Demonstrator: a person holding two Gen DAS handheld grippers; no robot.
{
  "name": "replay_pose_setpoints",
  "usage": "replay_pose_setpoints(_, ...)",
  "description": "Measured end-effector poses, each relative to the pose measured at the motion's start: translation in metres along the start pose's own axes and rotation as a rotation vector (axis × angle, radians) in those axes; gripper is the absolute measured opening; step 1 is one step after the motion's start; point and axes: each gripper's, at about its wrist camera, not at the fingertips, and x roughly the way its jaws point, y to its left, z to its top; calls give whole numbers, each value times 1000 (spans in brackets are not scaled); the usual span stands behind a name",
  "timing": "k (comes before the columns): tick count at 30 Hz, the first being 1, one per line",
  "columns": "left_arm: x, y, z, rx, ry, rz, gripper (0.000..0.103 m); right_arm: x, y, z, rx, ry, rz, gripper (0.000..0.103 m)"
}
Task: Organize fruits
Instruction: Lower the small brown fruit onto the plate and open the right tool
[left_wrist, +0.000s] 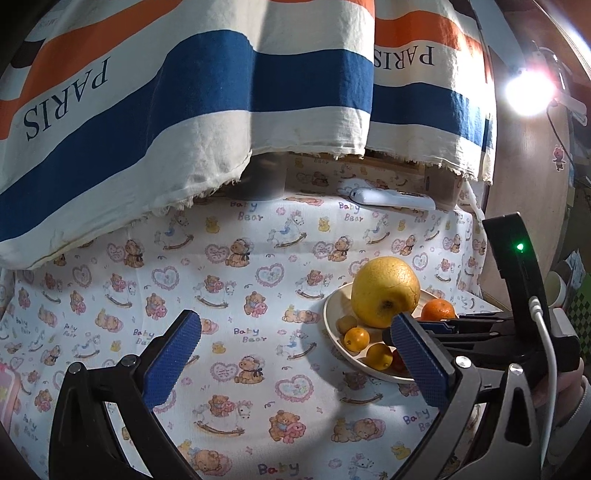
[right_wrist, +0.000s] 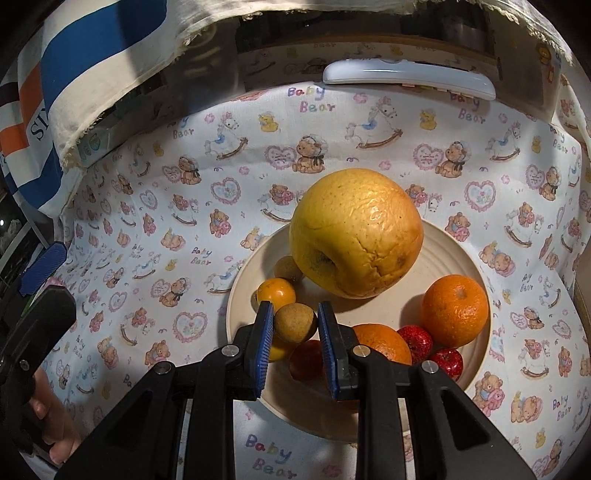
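Note:
A cream plate (right_wrist: 447, 243) on the bear-print cloth holds a big yellow pomelo (right_wrist: 356, 232), two oranges (right_wrist: 455, 310), small yellow fruits (right_wrist: 276, 293), a brown longan (right_wrist: 287, 267) and small red fruits (right_wrist: 415, 341). My right gripper (right_wrist: 295, 325) is shut on a small brown longan (right_wrist: 295, 323) just above the plate's near side. The plate (left_wrist: 334, 317) and pomelo (left_wrist: 384, 291) also show in the left wrist view, at the right. My left gripper (left_wrist: 295, 358) is open and empty over the cloth, left of the plate. The right gripper (left_wrist: 461, 328) reaches in over the plate.
A white remote control (right_wrist: 406, 75) lies at the back of the table; it also shows in the left wrist view (left_wrist: 391, 197). A striped "PARIS" cloth (left_wrist: 184, 92) hangs over the back. A bright lamp (left_wrist: 528, 90) shines at the right.

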Motion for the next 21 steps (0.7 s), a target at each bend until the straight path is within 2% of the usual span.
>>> replay_pose_setpoints(6,0,3,-3,-3,-6,24,102,0,0,1,7,0,-6,27)
replay_pose_setpoints(10,-8,5,0,-9,-46,45,102,-10,-2,3,8,-40,-31,44)
replay_pose_setpoints(14,-23,6,7,-19,-103,52,102,-28,-4,9,12,-107,-57,47)
replay_pose_setpoints(15,-25,6,8,-16,-110,51,102,-36,-4,11,17,-135,-69,51)
replay_pose_setpoints(17,-32,5,9,-4,-119,47,102,-53,-3,13,28,-202,-106,76)
replay_pose_setpoints(19,-38,2,8,27,-128,49,102,-74,0,10,44,-290,-124,92)
replay_pose_setpoints(21,-44,-3,7,67,-142,48,102,-89,2,5,42,-353,-134,98)
